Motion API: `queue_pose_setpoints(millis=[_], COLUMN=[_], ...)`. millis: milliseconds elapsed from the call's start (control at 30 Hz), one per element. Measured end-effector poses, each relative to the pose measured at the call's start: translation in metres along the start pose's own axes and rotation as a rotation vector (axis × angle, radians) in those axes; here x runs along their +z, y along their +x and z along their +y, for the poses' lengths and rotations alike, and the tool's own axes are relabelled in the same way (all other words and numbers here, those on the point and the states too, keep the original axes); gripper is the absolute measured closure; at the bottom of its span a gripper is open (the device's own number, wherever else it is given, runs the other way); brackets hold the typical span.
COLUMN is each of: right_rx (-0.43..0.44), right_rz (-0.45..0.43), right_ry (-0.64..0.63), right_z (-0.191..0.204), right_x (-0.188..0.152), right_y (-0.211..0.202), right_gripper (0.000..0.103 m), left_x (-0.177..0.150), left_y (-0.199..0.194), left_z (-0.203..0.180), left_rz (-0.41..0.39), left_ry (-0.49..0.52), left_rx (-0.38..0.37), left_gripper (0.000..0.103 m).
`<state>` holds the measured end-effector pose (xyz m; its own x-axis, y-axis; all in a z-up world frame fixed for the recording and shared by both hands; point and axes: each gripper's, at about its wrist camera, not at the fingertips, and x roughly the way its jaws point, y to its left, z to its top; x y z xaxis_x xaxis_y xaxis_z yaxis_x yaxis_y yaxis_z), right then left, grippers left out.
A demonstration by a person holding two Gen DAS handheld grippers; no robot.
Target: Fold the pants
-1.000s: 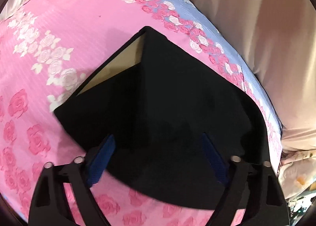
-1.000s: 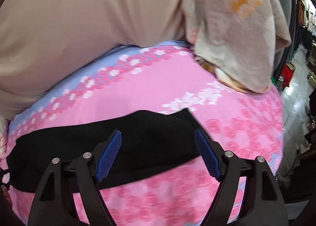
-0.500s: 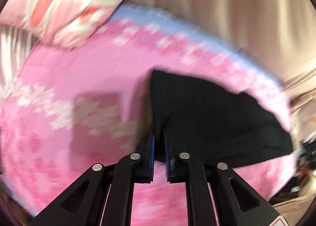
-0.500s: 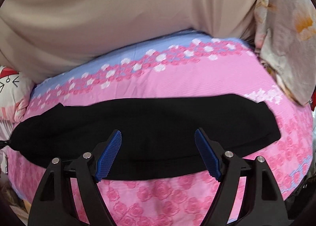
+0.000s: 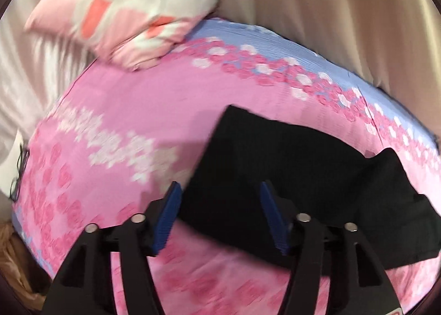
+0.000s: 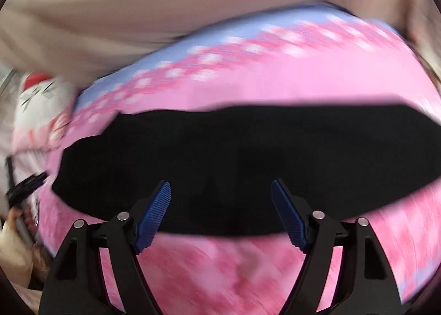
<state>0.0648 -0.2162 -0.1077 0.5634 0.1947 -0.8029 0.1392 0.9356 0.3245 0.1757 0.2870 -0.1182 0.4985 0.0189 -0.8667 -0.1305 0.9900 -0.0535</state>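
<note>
The black pants lie as a long folded strip across the pink rose-print bedsheet. My left gripper hovers just above their left end, jaws opening, blue pads apart and not pressing on the cloth. In the right wrist view the pants span nearly the whole width. My right gripper stands open above the near edge of the strip, around its middle, with nothing gripped. The picture there is blurred by motion.
A white and pink pillow rests at the bed's far left corner. Beige curtain hangs behind the bed's blue border. A person's hand shows at the left edge of the right wrist view.
The left gripper shut on the pants' end half a second ago and has now let go and lifted off. The right gripper has swept sideways along the strip, staying open.
</note>
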Motion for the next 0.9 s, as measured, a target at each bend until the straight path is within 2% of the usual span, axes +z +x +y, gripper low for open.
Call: queue_pose_setpoints(millis=[167, 233, 267, 333, 367, 400, 433, 500, 533, 567, 633, 700, 767, 800, 833, 867, 900], right_rx=[0.119, 0.113, 0.108, 0.074, 0.064, 0.058, 0.058, 0.040, 0.040, 0.039, 0.009, 0.076, 0.109, 0.093, 0.058, 0.025, -0.017], right_rz=[0.093, 0.132, 0.152, 0.201, 0.228, 0.258, 0.306, 0.273, 0.232, 0.223, 0.233, 0.212, 0.104, 0.058, 0.012, -0.019, -0.034], right_ry=[-0.267, -0.370, -0.401, -0.459, -0.482, -0.510, -0.571, -0.622, -0.594, -0.554, -0.422, -0.316, -0.281, -0.279, -0.274, -0.267, -0.250], right_z=[0.093, 0.131, 0.143, 0.167, 0.176, 0.184, 0.192, 0.198, 0.190, 0.180, 0.145, 0.127, 0.109, 0.100, 0.087, 0.071, 0.049], right_x=[0.066, 0.086, 0.092, 0.102, 0.102, 0.100, 0.093, 0.091, 0.096, 0.098, 0.101, 0.102, 0.091, 0.082, 0.071, 0.059, 0.048], right_y=[0.072, 0.113, 0.129, 0.171, 0.189, 0.205, 0.220, 0.216, 0.208, 0.206, 0.211, 0.191, 0.141, 0.119, 0.097, 0.079, 0.063], right_gripper=[0.033, 0.033, 0.033, 0.033, 0.034, 0.064, 0.080, 0.087, 0.087, 0.087, 0.082, 0.079, 0.054, 0.034, 0.027, 0.027, 0.027], left_x=[0.023, 0.036, 0.041, 0.046, 0.048, 0.049, 0.051, 0.054, 0.054, 0.054, 0.054, 0.057, 0.057, 0.057, 0.057, 0.055, 0.052], left_y=[0.033, 0.053, 0.066, 0.087, 0.095, 0.097, 0.099, 0.101, 0.101, 0.102, 0.104, 0.104, 0.101, 0.099, 0.093, 0.086, 0.074], left_z=[-0.031, -0.037, -0.040, -0.045, -0.047, -0.048, -0.049, -0.050, -0.049, -0.049, -0.046, -0.043, -0.044, -0.043, -0.044, -0.045, -0.047], left_rz=[0.030, 0.052, 0.074, 0.107, 0.105, 0.087, 0.071, 0.064, 0.062, 0.058, 0.043, 0.047, 0.054, 0.052, 0.041, 0.021, -0.007], left_ry=[0.027, 0.017, 0.028, 0.063, 0.074, 0.084, 0.112, 0.144, 0.151, 0.157, 0.147, 0.118, 0.086, 0.071, 0.055, 0.043, 0.033], left_rx=[0.070, 0.076, 0.102, 0.148, 0.174, 0.203, 0.229, 0.238, 0.242, 0.256, 0.264, 0.261, 0.259, 0.259, 0.264, 0.270, 0.307], left_gripper=[0.040, 0.040, 0.040, 0.036, 0.025, 0.017, 0.015, 0.014, 0.012, 0.007, 0.005, 0.005, 0.005, 0.005, 0.005, 0.005, 0.006])
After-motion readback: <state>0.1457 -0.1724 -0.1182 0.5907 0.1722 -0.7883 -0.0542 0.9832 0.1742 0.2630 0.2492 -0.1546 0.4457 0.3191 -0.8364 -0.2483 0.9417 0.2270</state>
